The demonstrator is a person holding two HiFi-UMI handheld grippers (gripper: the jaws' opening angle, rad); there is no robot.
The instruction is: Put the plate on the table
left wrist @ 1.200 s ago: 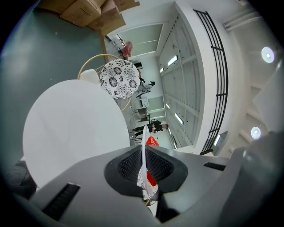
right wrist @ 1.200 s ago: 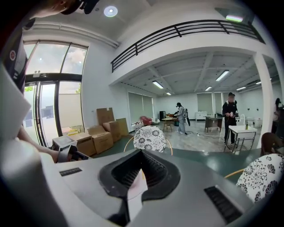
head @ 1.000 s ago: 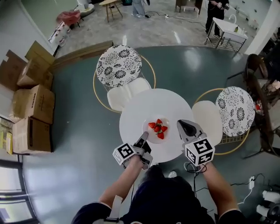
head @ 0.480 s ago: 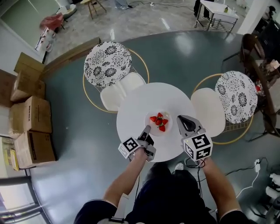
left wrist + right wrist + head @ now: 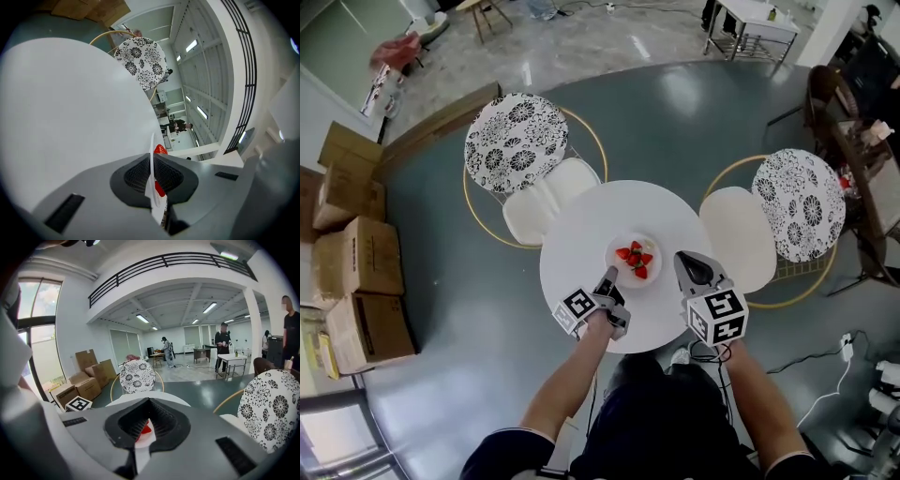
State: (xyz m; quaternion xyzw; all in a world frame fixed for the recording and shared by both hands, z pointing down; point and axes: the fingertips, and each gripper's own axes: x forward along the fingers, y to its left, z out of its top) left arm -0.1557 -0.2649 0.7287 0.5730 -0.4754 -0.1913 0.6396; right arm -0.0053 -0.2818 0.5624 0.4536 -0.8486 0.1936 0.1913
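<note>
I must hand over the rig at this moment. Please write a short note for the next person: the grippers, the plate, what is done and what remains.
Left gripper: shut on the plate at its near-left rim.
Right gripper: shut on the right rim, as it seems.
Plate, with strawberries, is level over the middle of the round white table; contact cannot be confirmed.
Done: plate is at the table.
Left: confirm it rests, open both grippers, withdraw.

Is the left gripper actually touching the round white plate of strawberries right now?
Touching. The left gripper view shows the left gripper shut on the round white plate: its thin rim runs edge-on between both pads, with a strawberry just beyond.
</note>
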